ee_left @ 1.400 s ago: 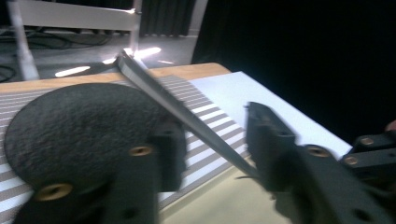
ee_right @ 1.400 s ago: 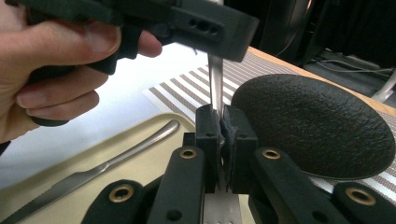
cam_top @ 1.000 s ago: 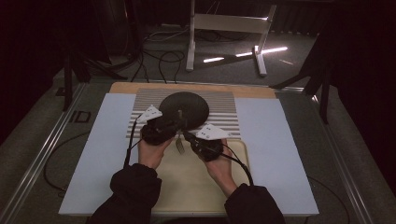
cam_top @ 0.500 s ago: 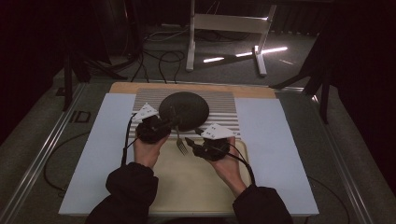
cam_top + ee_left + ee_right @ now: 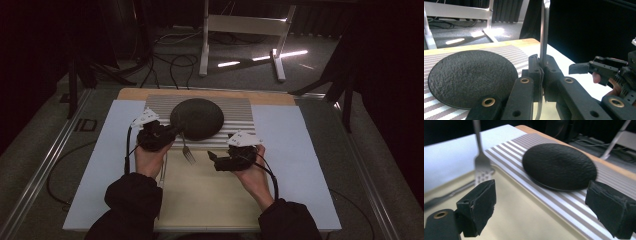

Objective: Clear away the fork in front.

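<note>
A silver fork [image 5: 188, 152] hangs by its handle from my left gripper [image 5: 174, 135], tines down over the near edge of the striped mat. In the left gripper view the jaws are shut on the fork handle [image 5: 544, 37], which rises straight up between them. My right gripper [image 5: 214, 159] sits a little to the right of the fork, apart from it. Its jaws have just been opening and stand wide with nothing between the pads [image 5: 477, 206]. In the right gripper view, beyond them I see the fork [image 5: 482, 162] and a round black plate [image 5: 559, 168].
The black plate [image 5: 196, 118] rests on a grey striped mat [image 5: 240, 117]. A cream placemat [image 5: 205, 195] lies in front of it on a pale blue cloth [image 5: 295, 160]. Another utensil [image 5: 446, 195] lies along the cream mat's left side.
My right gripper has drawn back to the right, away from the fork, and its jaws have opened. The left gripper keeps the fork and has shifted slightly left.
</note>
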### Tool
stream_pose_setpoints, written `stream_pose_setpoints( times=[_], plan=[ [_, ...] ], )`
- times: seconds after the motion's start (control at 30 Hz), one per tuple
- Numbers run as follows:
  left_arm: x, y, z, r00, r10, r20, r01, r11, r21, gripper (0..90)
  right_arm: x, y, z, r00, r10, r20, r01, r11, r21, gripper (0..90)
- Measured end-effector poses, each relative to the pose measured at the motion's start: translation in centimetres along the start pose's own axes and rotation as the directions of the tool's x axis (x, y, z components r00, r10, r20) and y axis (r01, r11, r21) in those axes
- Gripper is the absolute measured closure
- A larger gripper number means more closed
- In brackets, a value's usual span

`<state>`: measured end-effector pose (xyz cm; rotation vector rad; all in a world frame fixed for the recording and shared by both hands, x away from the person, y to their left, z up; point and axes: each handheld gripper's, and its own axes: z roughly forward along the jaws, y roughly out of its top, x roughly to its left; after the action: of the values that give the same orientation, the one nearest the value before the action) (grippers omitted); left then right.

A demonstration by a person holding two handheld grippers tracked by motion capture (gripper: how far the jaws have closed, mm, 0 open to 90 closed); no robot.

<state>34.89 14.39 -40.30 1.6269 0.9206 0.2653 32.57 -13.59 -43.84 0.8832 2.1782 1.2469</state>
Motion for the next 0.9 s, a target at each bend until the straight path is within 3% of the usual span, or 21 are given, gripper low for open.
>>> stream_pose_setpoints(
  times=[0.17,0.7,0.8,0.9],
  plan=[
    [0.4,0.0,-0.3,0.9998,-0.02,-0.003,0.02,0.9998,0.004,87.1,-0.7,-0.9,-0.6,0.9994,-0.004,0.033,0.004,1.0,0.012,9.5],
    [1.5,-0.4,-1.0,0.9985,-0.044,-0.032,0.044,0.9987,0.026,87.1,-3.8,-3.7,-4.0,0.9937,0.071,0.087,-0.069,0.997,-0.02,8.6],
    [1.6,-0.5,-1.1,0.9984,-0.046,-0.034,0.046,0.9985,0.029,87.1,-4.2,-4.1,-4.6,0.9926,0.051,0.11,-0.047,0.998,-0.041,8.6],
    [1.8,-0.5,-1.2,0.9982,-0.046,-0.038,0.048,0.9982,0.035,87.1,-4.6,-5.0,-5.0,0.9912,0.06,0.118,-0.057,0.998,-0.03,8.6]
  ],
)
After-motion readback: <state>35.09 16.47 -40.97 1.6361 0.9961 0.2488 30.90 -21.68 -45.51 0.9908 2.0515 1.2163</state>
